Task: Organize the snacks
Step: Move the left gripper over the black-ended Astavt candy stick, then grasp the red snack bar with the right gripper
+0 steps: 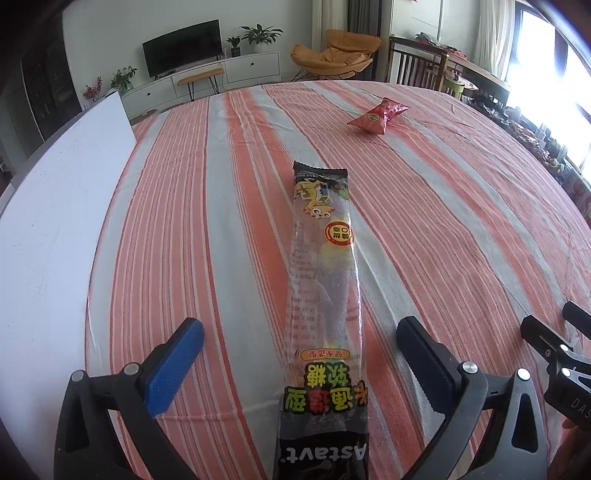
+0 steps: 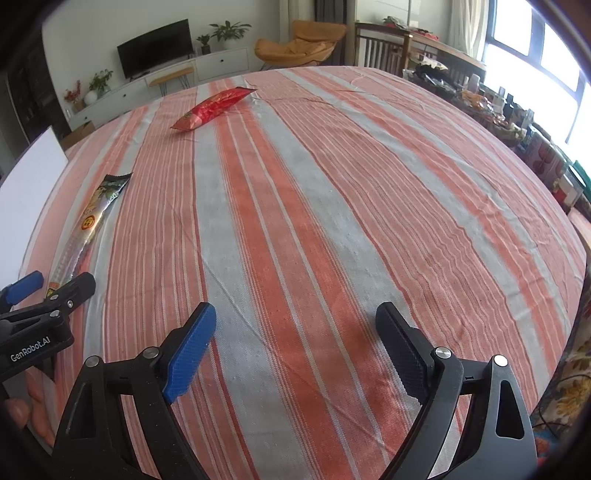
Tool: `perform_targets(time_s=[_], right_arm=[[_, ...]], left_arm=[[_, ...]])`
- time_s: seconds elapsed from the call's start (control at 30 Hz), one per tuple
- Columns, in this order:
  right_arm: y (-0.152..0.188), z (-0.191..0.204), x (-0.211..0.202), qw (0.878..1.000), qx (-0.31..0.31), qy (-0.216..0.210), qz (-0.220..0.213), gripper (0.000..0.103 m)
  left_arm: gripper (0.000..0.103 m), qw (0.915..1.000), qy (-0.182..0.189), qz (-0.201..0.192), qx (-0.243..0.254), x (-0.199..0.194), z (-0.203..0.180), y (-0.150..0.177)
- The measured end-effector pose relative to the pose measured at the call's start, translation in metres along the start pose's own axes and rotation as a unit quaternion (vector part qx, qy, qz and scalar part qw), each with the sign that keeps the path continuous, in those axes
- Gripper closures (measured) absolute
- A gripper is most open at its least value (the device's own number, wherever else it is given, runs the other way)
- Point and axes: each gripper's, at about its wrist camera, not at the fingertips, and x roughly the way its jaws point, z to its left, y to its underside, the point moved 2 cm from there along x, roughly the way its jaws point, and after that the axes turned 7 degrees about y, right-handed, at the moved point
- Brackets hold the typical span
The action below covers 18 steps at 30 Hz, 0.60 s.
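Since candy stick [image 1: 325,280] lies between spread left gripper [image 1: 301,354] jaws, untouched, grab looks next; right gripper [image 2: 295,343] spread, empty; red packet [image 1: 376,116] far.

- The long candy packet [image 1: 325,295] runs off the left wrist view's bottom edge, its near end cut off.
- In the right wrist view, the left gripper [image 2: 55,284] hides that packet's lower part.
- Small print on the packet is unreadable.

A home living room: television [image 1: 183,46], orange lounge chair [image 1: 332,51], houseplants [image 1: 260,35].
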Motion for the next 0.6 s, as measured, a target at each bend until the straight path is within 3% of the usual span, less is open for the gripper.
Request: perform_targets(time_s=[0.3, 0.4, 0.5, 0.6], right_arm=[[0.0, 0.0, 0.0, 1.0, 0.001, -0.003, 0.0, 0.011], [-0.005, -0.006, 0.001, 1.0, 0.017, -0.024, 0.006, 0.011], [-0.03, -0.017, 0.01, 0.996, 0.044, -0.07, 0.024, 0.012], [-0.08, -0.013, 0.027, 0.993, 0.052, -0.1, 0.037, 0.012]], left_arm=[[0.0, 0.9998, 0.011, -0.015, 0.011, 0.0, 0.005, 0.0], [0.0, 0.9998, 0.012, -0.016, 0.01, 0.001, 0.005, 0.0], [0.0, 0.9997, 0.013, -0.016, 0.009, 0.001, 0.005, 0.0], [0.0, 0.9998, 0.012, -0.016, 0.009, 0.001, 0.005, 0.0]])
